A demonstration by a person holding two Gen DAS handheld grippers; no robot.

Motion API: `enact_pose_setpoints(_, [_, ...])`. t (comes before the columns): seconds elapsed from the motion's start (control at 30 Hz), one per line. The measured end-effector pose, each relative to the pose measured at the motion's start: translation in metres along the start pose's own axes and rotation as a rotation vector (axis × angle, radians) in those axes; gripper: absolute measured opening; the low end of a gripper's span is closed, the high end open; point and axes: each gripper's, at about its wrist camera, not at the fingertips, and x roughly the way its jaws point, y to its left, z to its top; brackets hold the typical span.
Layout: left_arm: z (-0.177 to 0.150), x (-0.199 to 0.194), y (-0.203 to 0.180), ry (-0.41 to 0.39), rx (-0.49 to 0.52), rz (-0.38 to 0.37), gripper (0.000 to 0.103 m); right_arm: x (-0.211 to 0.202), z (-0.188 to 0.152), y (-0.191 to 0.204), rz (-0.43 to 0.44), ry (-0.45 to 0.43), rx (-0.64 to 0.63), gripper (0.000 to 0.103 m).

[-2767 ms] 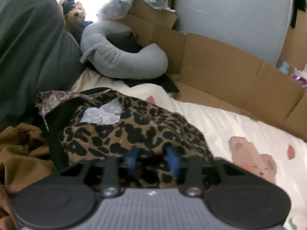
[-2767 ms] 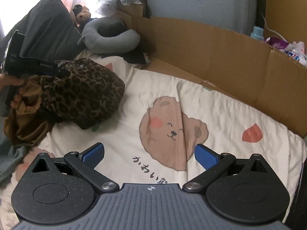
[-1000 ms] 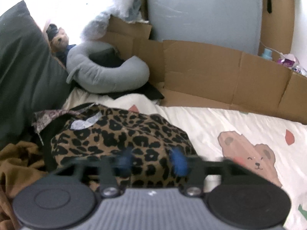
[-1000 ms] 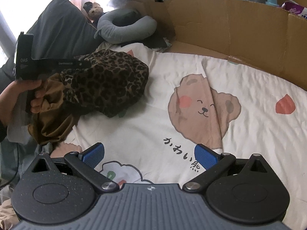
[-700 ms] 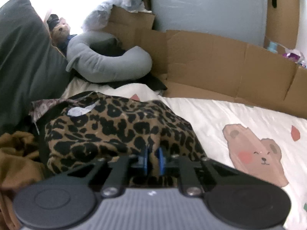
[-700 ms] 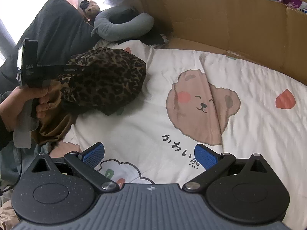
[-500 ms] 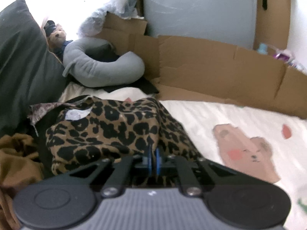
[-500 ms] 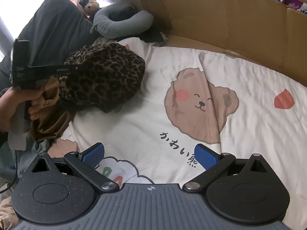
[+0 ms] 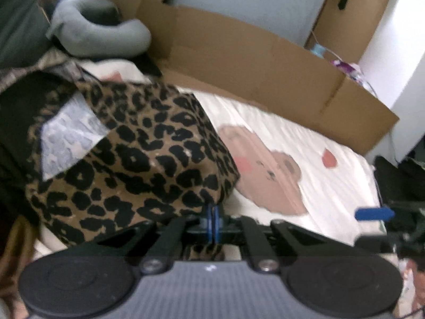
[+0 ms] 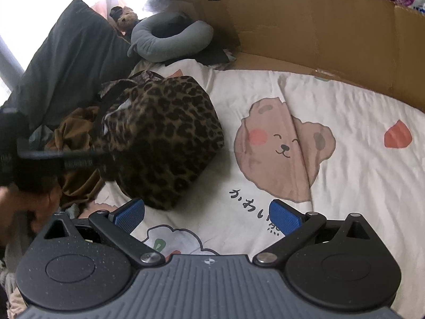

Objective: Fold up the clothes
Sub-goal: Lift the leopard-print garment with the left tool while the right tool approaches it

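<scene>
The leopard garment (image 10: 164, 138) lies bunched in a rounded heap on the bed (image 10: 358, 186), toward its left edge, with a pale label (image 9: 69, 141) showing on its upper side. The left gripper (image 9: 213, 222) has its fingers pressed together on a fold at the heap's near lower edge; in the right wrist view its dark body reaches into the heap from the left, held by a hand (image 10: 24, 207) that is blurred. Just left of the heap, touching it, sits a brown garment (image 10: 71, 133), crumpled against a dark pillow (image 10: 66, 61) that lines the bed's left edge.

The right gripper (image 10: 207, 216) hovers over the near part of the bed with its fingers spread wide, nothing between them; its left pad (image 10: 130, 214) is just beside the heap's near edge, though I cannot tell whether it touches.

To the right of the heap the sheet, printed with a bear (image 10: 284, 143), lies open and bare out to the right edge, lightly creased. Along the far edge runs a cardboard wall (image 10: 318, 32). In the far left corner a grey neck pillow (image 10: 170, 40) rests near a small teddy (image 10: 126, 18). Behind the cardboard, at the far right, a teal bottle (image 9: 317, 49) and a purple-printed packet (image 9: 345, 66) show; what holds them is hidden.
</scene>
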Motion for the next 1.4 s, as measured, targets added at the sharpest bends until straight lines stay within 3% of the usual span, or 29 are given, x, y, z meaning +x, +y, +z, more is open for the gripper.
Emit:
enact_pose_setpoints(0.37, [-0.027, 0.016, -0.045, 0.108, 0.055, -0.204, 0.0, 0.003, -0.001, -0.012, 0.002, 0.021, 0.068, 0.092])
enact_pose_setpoints(0.63, [-0.039, 0.014, -0.061, 0.167, 0.088, -0.293, 0.001, 0.007, 0.0, -0.015, 0.016, 0.034, 0.101, 0.092])
enact_pose_setpoints(0.7, [-0.04, 0.011, -0.062, 0.182, 0.089, -0.333, 0.007, 0.009, 0.0, -0.013, 0.023, 0.037, 0.099, 0.092])
enact_pose_setpoints(0.77, [-0.038, 0.003, -0.061, 0.17, 0.1, -0.332, 0.014, 0.009, 0.001, -0.009, 0.026, 0.037, 0.089, 0.092])
enact_pose_setpoints(0.87, [-0.035, -0.01, -0.05, 0.133, 0.085, -0.311, 0.015, 0.008, 0.001, -0.007, 0.024, 0.034, 0.082, 0.092])
enact_pose_setpoints(0.97, [-0.021, -0.019, -0.038, 0.083, 0.057, -0.255, 0.02, 0.006, 0.001, -0.009, 0.014, 0.03, 0.087, 0.092])
enact_pose_setpoints(1.1, [-0.004, -0.016, -0.024, 0.024, 0.024, -0.176, 0.046, 0.007, 0.002, -0.011, 0.009, 0.029, 0.09, 0.092])
enact_pose_setpoints(1.23, [0.006, -0.004, 0.0, 0.0, -0.083, -0.141, 0.05, 0.01, 0.002, -0.012, 0.007, 0.037, 0.093, 0.092])
enact_pose_setpoints(1.4, [0.014, 0.018, 0.008, -0.03, -0.134, -0.095, 0.055, 0.013, -0.001, -0.013, -0.002, 0.045, 0.08, 0.092])
